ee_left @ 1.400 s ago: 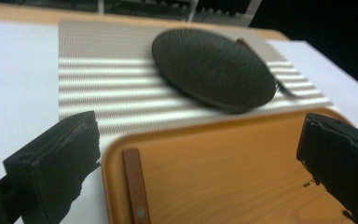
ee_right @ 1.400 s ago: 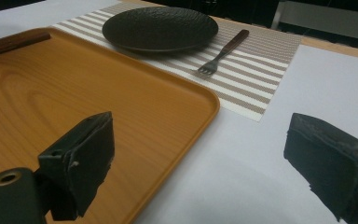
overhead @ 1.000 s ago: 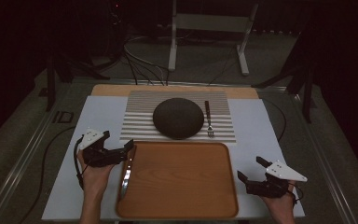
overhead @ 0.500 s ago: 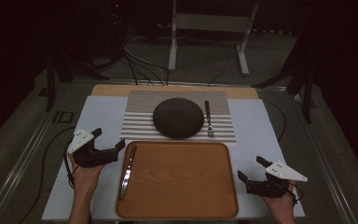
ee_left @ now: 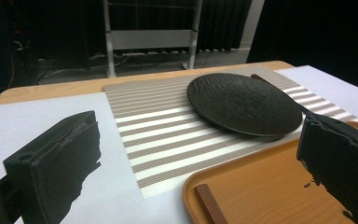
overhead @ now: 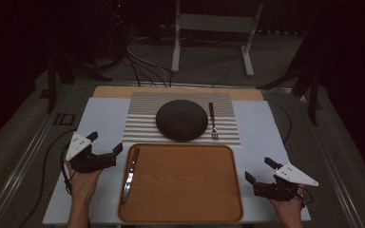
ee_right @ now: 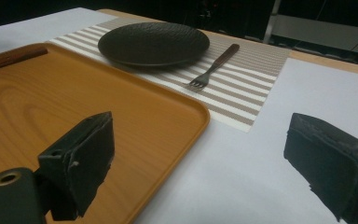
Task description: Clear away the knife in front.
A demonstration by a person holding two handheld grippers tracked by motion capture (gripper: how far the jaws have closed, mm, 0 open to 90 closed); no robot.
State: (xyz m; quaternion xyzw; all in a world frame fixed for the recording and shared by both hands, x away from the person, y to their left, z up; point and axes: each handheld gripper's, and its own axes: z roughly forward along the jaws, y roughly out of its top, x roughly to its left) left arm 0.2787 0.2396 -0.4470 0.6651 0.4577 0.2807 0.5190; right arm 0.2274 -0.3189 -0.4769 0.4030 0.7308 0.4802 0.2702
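- Holding your left gripper (overhead: 108, 154) wide open and empty, you have it just beside the tray (overhead: 185, 216), jaws pointing across the tray's near corner.
- Just ahead of its right jaw, the knife (overhead: 129, 175) lies inside the tray along the edge nearest that gripper; its wooden handle end (ee_left: 210, 204) shows low between the jaws in the left gripper view.
- Watch the tray's raised rim: come in low and the far jaw may catch it and shove the tray instead of clearing it.
- The knife lies flat and thin, so a shallow close could skid it along the wood or pinch only one edge and let it twist out.
- Beyond the knife, the plate (overhead: 181, 119) sits on the striped mat (overhead: 142, 123); a high sweep forward could clip its near edge.
- Your right gripper (overhead: 261, 180) is also spread open and holding nothing, resting off the tray's opposite side on the white sheet (overhead: 102, 114).
- Ahead of it and a little to its left, the fork (ee_right: 210, 67) lies on the mat just beside the plate; a hurried reach there could knock it against the plate.
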